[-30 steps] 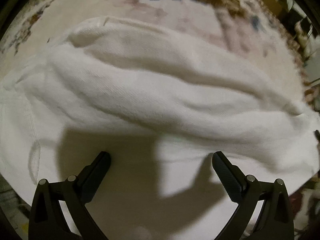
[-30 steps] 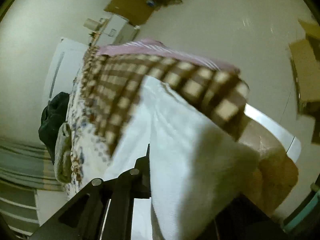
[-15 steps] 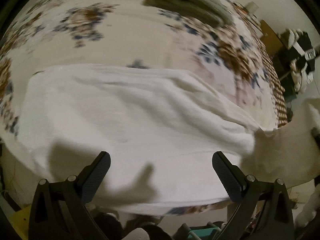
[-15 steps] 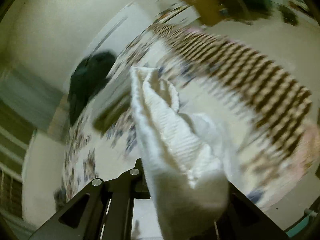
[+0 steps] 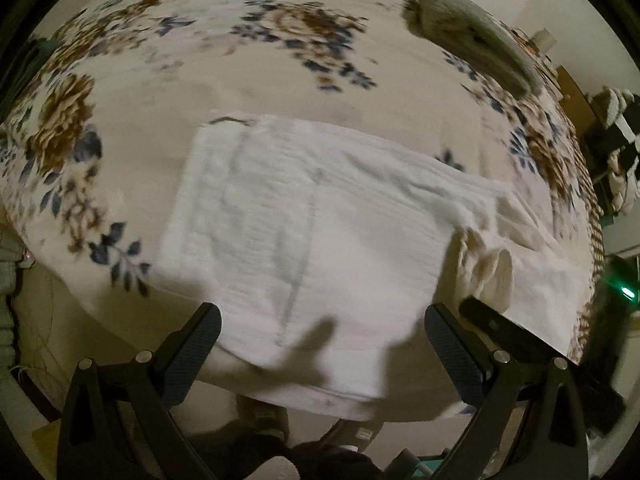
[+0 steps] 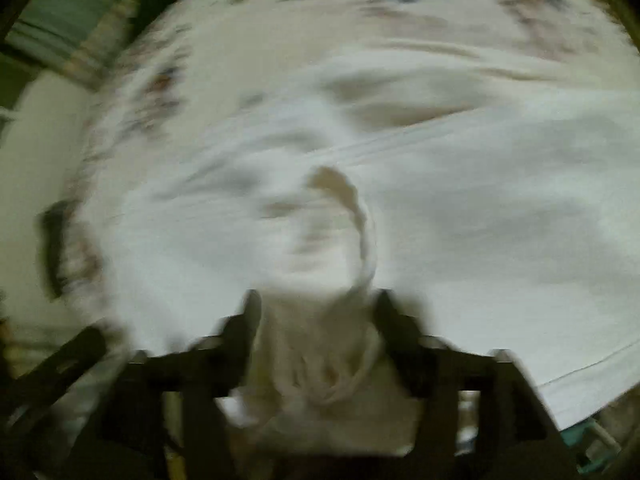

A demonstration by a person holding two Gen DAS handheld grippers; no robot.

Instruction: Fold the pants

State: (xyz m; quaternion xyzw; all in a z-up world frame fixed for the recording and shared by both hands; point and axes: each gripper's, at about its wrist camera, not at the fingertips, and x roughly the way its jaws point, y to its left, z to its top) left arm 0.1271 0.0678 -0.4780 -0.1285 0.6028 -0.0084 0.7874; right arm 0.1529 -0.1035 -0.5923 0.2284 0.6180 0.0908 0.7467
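Observation:
White pants (image 5: 304, 232) lie folded across the near edge of a floral bedspread (image 5: 200, 64). My left gripper (image 5: 320, 332) is open and empty, hovering above the pants' near edge. The right gripper's arm (image 5: 504, 328) shows at the lower right of the left wrist view, with a bunched end of the pants (image 5: 486, 272) at its tip. In the blurred right wrist view, my right gripper (image 6: 316, 312) has white pants cloth (image 6: 320, 360) bunched between its fingers, low over the spread pants (image 6: 460, 208).
A grey-green folded garment (image 5: 476, 28) lies at the far right of the bed. Dark furniture and clothes (image 5: 616, 136) stand beyond the bed's right side. The floor and clutter (image 5: 280, 448) show below the bed's near edge.
The right gripper has swung the pants end over and down onto the rest of the pants. The left gripper has pulled back, so the whole garment now shows.

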